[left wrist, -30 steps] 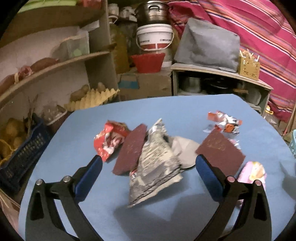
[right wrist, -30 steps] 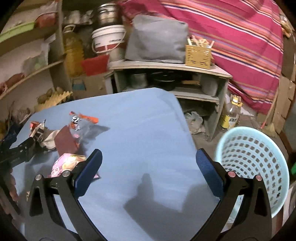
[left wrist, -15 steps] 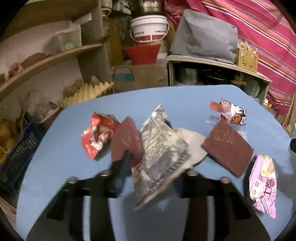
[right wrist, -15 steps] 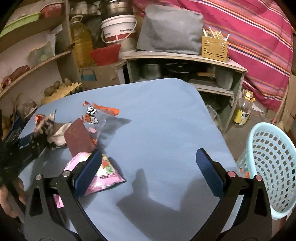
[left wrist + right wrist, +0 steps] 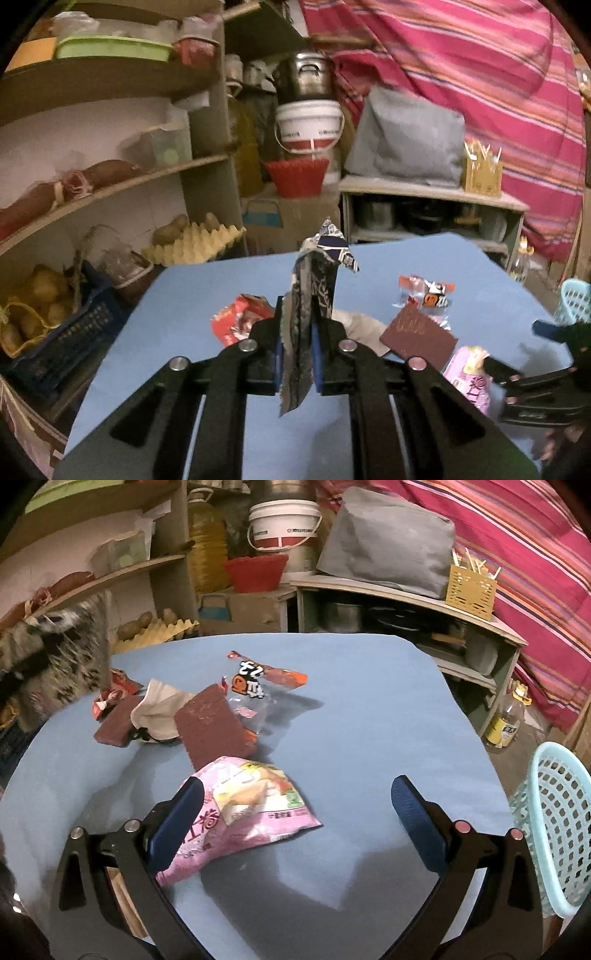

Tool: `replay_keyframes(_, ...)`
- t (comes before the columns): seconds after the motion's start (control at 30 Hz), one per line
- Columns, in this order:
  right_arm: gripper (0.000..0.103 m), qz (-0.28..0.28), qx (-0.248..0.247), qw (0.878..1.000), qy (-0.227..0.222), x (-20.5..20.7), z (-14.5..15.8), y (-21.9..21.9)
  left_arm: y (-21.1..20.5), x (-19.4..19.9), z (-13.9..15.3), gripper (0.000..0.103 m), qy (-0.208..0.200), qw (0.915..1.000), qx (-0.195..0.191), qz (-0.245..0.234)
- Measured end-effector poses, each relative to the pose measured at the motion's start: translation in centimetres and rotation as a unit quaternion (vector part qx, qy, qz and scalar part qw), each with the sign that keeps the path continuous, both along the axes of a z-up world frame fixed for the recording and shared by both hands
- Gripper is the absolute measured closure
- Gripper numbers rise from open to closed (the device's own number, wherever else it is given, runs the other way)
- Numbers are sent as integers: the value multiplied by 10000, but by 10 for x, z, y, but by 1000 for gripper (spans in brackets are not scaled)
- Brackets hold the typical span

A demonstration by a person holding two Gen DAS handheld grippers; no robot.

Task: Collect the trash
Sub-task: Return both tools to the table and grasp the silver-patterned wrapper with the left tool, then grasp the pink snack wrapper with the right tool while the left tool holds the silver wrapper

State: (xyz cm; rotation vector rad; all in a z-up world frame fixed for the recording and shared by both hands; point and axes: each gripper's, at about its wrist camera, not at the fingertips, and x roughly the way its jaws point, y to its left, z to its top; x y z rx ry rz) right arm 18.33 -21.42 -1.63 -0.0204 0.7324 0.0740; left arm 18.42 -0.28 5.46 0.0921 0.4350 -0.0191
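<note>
The left gripper [image 5: 297, 354] has its fingers pinched on a crumpled silver wrapper [image 5: 314, 295], which stands up out of the pinch above the table [image 5: 369, 709]. From where I stand the hold looks thin: only a narrow fold of foil sits between the pads, and the long loose end could slide out if it swings on its way to the basket [image 5: 554, 830]. That basket stands on the floor beyond the table's right edge, well apart from the left gripper, so the carry is long and would pass over the other litter; a trailing corner might drag something off.

The right gripper [image 5: 295, 819] hangs low over the table with fingers spread wide, its left finger over the pink packet [image 5: 240, 812]. If it shuts from there I'd guess it catches only one edge, and the slick film could slip.

The table is covered in plain blue. Toward its far left from the pink packet lie two brown sheets [image 5: 212, 725], a pale paper [image 5: 162, 709] between them, a clear wrapper [image 5: 255, 690] with orange print behind, and a red wrapper [image 5: 110, 698] farthest left.

Around it the room is crowded: shelves with potatoes left of the table, a white bucket [image 5: 284, 524] and red bowl [image 5: 255, 572] behind, a striped pink cloth [image 5: 535, 554] on the right.
</note>
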Motion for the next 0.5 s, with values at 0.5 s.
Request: replay_keyframes(0.5,5,-6,-267,9973,687,32,-32,34,55,-23,16,91,-218,9988,-148,415)
